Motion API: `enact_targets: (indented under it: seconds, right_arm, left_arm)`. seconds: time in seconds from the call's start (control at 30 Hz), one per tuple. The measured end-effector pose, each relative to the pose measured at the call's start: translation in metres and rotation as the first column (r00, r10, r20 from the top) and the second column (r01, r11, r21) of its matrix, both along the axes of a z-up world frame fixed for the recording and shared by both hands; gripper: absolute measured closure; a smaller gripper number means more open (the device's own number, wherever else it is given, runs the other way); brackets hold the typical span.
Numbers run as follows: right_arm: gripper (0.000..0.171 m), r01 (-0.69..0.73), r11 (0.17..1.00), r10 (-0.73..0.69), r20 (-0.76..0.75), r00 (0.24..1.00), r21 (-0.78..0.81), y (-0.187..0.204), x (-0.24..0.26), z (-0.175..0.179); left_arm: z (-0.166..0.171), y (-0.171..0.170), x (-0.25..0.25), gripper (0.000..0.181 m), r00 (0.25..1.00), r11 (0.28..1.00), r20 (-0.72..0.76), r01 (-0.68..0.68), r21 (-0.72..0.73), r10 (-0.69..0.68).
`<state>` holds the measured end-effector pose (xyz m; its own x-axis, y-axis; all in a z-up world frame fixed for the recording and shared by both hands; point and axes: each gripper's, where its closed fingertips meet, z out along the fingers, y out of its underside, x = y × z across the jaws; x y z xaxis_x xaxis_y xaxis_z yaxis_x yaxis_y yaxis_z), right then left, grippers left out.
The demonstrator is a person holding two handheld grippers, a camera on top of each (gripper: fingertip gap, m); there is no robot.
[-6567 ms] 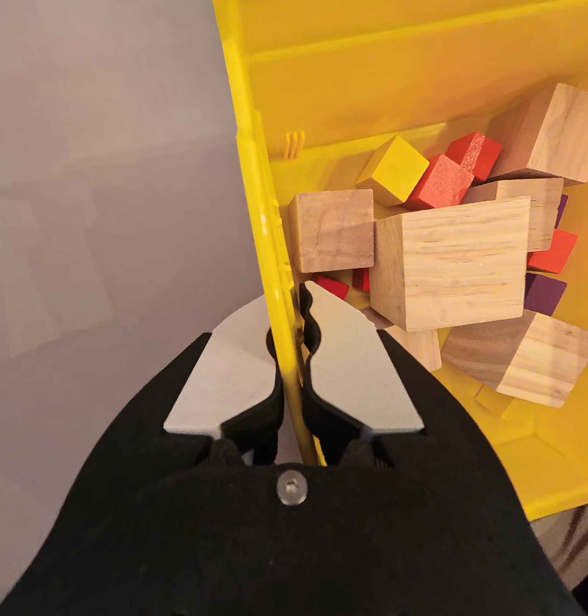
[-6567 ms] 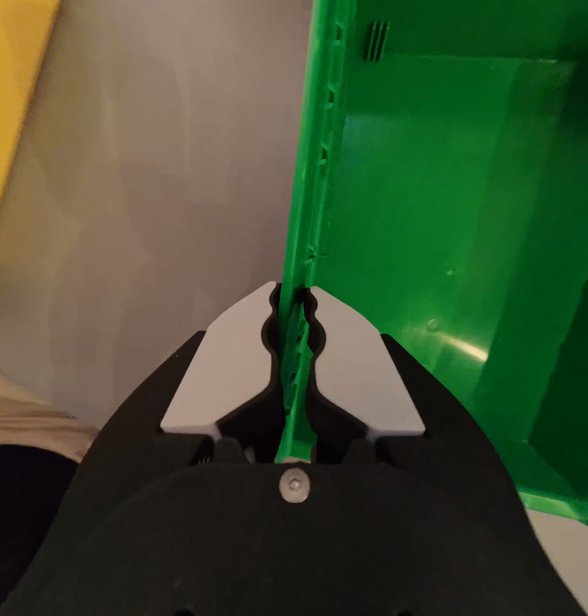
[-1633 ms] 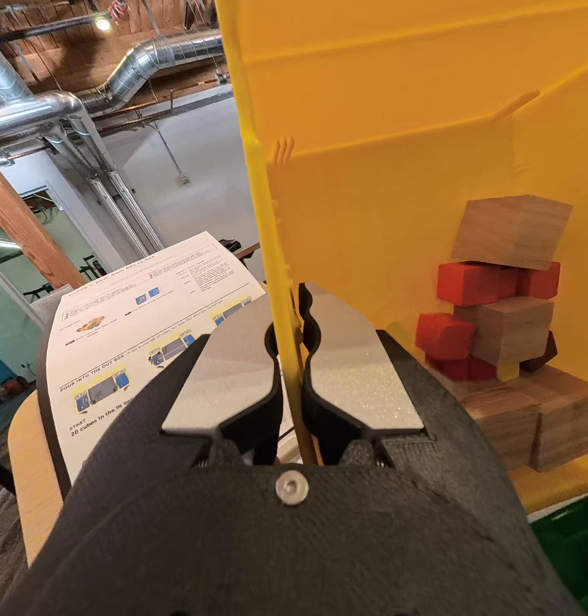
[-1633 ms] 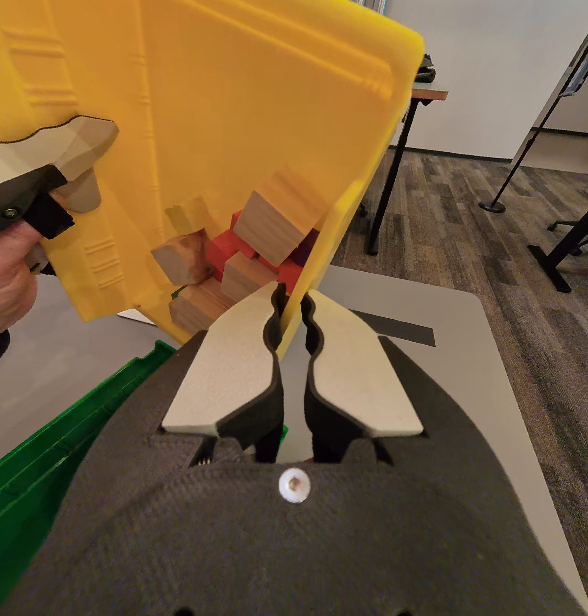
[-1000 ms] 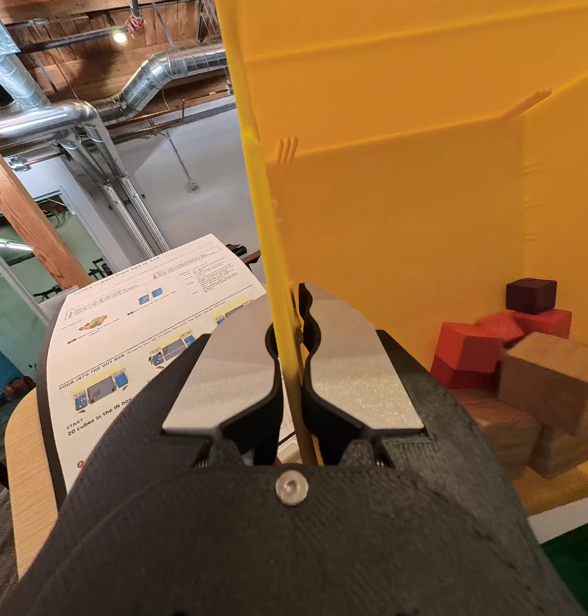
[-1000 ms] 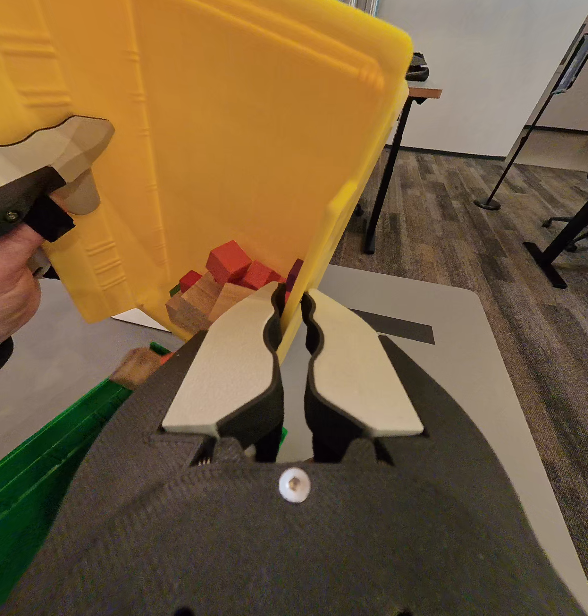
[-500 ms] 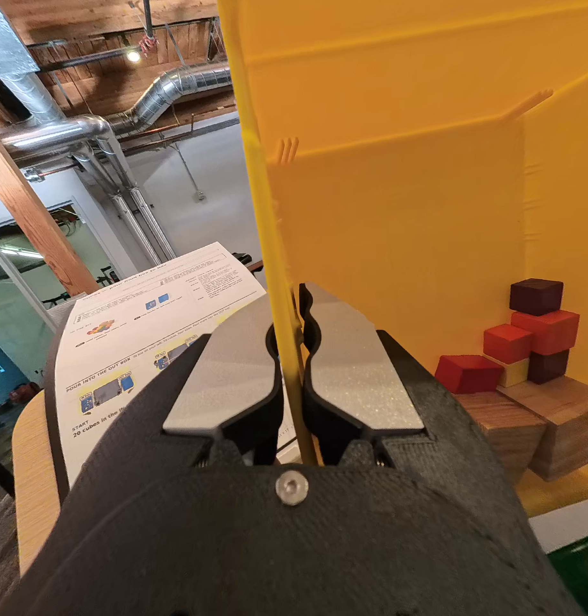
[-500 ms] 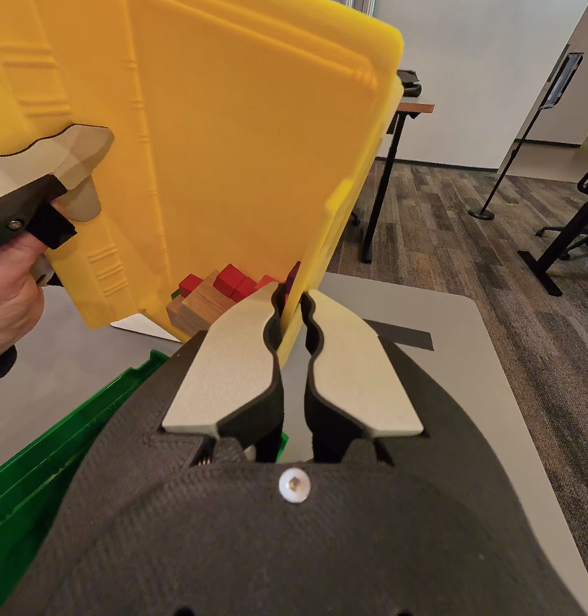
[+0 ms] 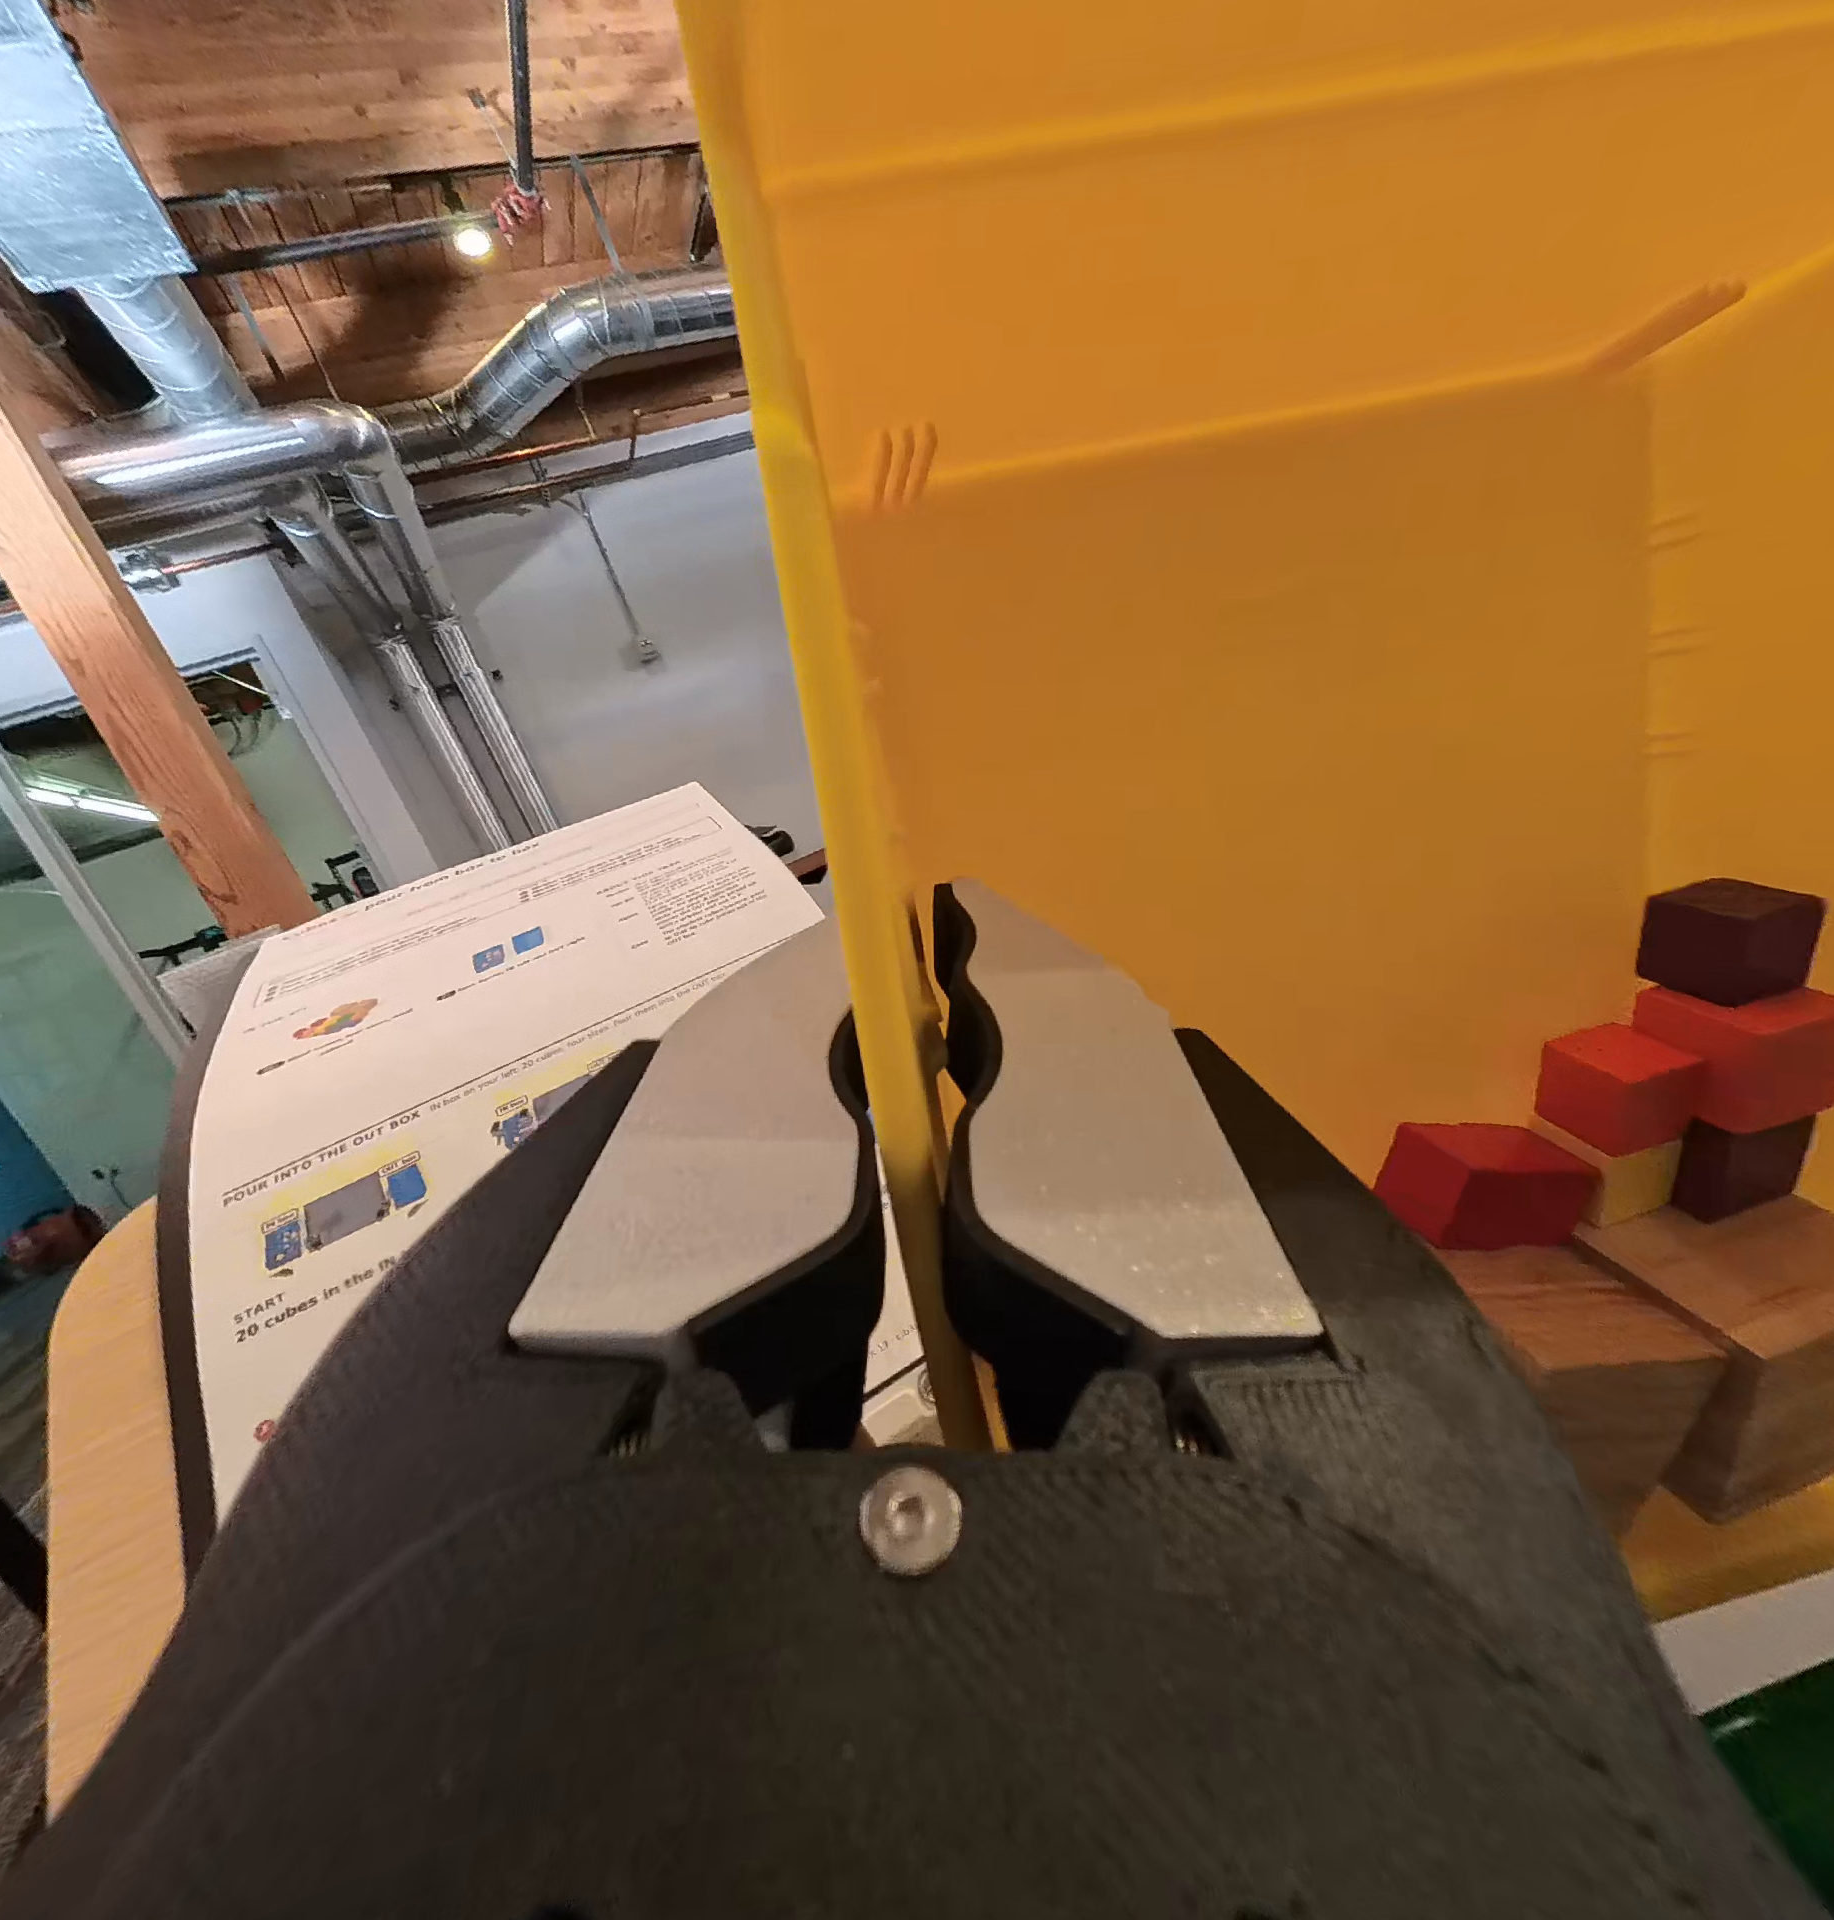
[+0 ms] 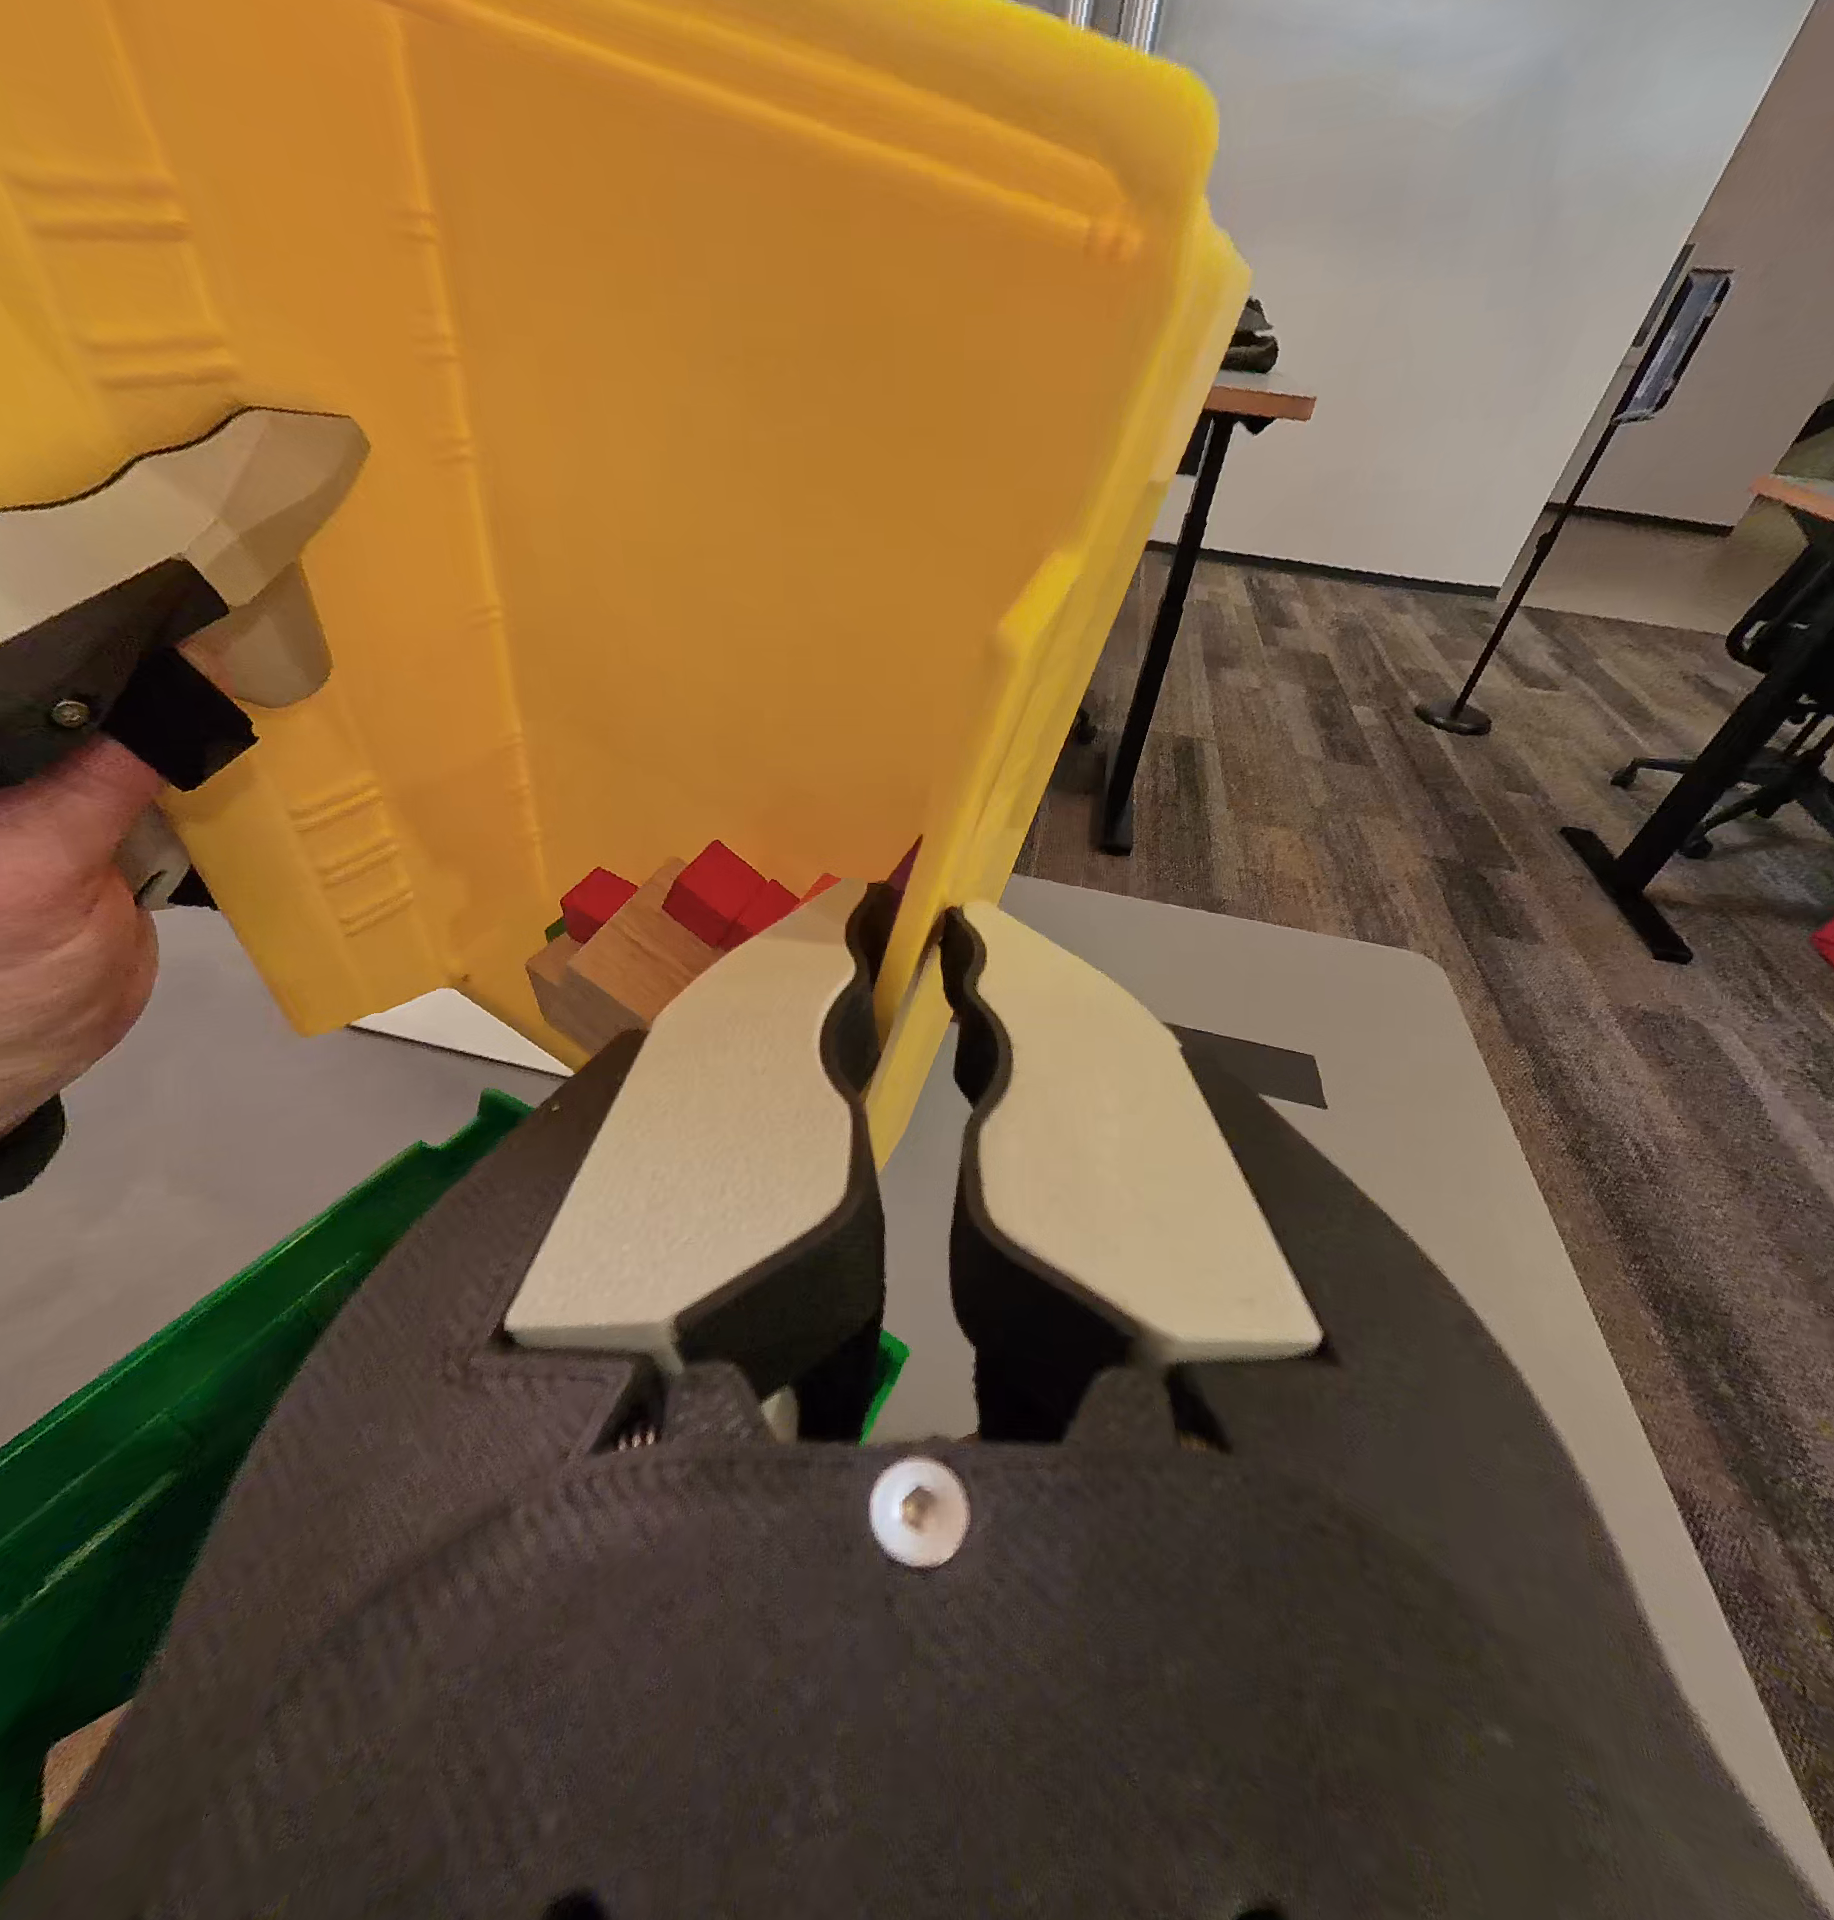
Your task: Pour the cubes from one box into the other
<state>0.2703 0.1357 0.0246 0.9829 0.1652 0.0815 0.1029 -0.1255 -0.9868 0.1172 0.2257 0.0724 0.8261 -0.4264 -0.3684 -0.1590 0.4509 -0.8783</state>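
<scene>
A yellow box [image 10: 747,499] is held up and tipped steeply over a green box [image 10: 165,1382]. My left gripper [image 9: 913,997] is shut on one thin yellow side wall [image 9: 819,644]. My right gripper [image 10: 908,935] is shut on the opposite rim of the box. The left gripper also shows in the right wrist view [image 10: 165,561], held by a hand. Red, dark purple, yellow and wooden cubes [image 9: 1682,1122] are piled at the low edge inside the yellow box. They also show at the box's mouth in the right wrist view [image 10: 684,925].
A printed instruction sheet [image 9: 456,1049] lies on a round wooden table to the left. The boxes are above a grey table [image 10: 1360,1143]. Beyond it are a wood-look floor, desk legs, a stand and an office chair [image 10: 1786,675].
A second ago cubes were sliding and blurred inside the yellow box. Now the remaining pile rests still at the low edge. The box has tipped a little further and the green box sits lower in view.
</scene>
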Motion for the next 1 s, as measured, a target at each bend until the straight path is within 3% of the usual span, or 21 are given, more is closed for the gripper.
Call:
enact_targets:
  seconds: [0.57, 1.0]
  right_arm:
    - [0.167, 0.016, 1.0, -0.016, -0.014, 1.0, 0.005, -0.001, -0.003, -0.005]
    - [0.167, -0.001, 0.998, 0.001, -0.005, 1.0, 0.06, -0.012, -0.007, 0.013]
  left_arm:
    - [-0.006, 0.001, -0.003, 0.176, 1.0, 1.0, 0.016, -0.015, 0.018, 0.015]
    - [0.008, -0.012, -0.008, 0.176, 0.999, 0.999, 0.043, -0.011, 0.05, 0.009]
